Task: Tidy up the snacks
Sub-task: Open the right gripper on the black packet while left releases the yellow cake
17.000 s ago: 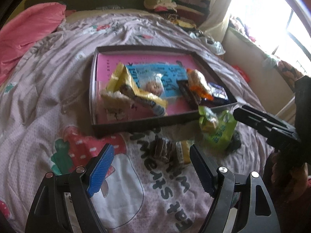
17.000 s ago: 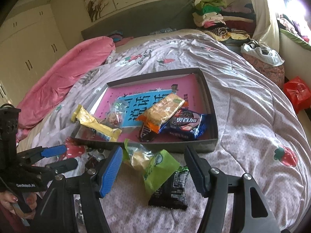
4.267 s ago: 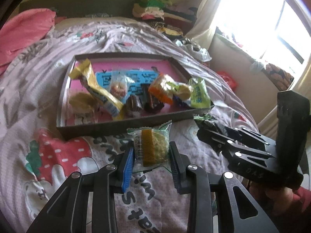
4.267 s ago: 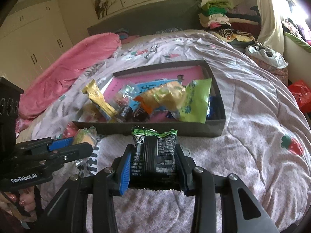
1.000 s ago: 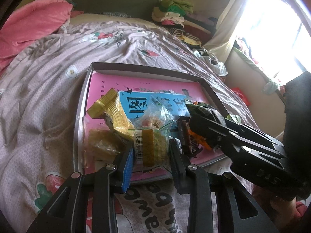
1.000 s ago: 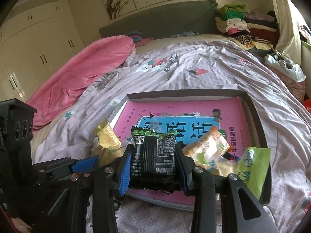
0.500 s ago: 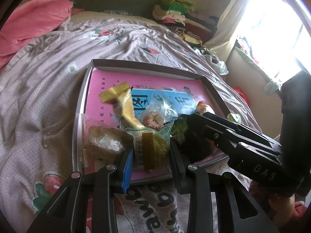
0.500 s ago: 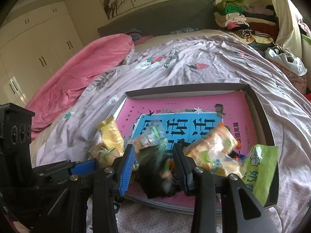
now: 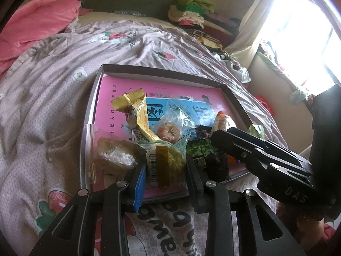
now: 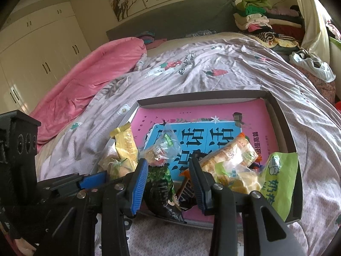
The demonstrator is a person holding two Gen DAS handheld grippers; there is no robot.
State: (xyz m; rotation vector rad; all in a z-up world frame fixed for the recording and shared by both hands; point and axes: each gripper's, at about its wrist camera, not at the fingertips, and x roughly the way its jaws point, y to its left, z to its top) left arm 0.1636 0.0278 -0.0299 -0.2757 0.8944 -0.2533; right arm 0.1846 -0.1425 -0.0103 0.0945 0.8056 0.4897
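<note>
A dark shallow box (image 9: 162, 70) with a pink book as its floor lies on the bed and holds several snacks. My left gripper (image 9: 165, 168) is shut on a clear-wrapped yellow cake (image 9: 168, 157) over the box's near edge. My right gripper (image 10: 168, 175) is open, and the dark green-topped snack packet (image 10: 159, 189) lies loose in the box below its fingers. That packet also shows in the left wrist view (image 9: 204, 155). A yellow bar (image 9: 138, 115), a clear candy bag (image 9: 172, 121), an orange packet (image 10: 230, 151) and a green packet (image 10: 279, 177) lie in the box.
The box (image 10: 283, 119) sits on a lilac strawberry-print duvet (image 9: 42, 98). A pink quilt (image 10: 85, 79) lies at the far left. Folded clothes (image 10: 260, 19) are stacked by the headboard. A bright window (image 9: 302, 36) is at the right.
My right gripper has opened and let the dark packet drop into the box. My left gripper has stayed shut on the cake and moved slightly closer over the near edge.
</note>
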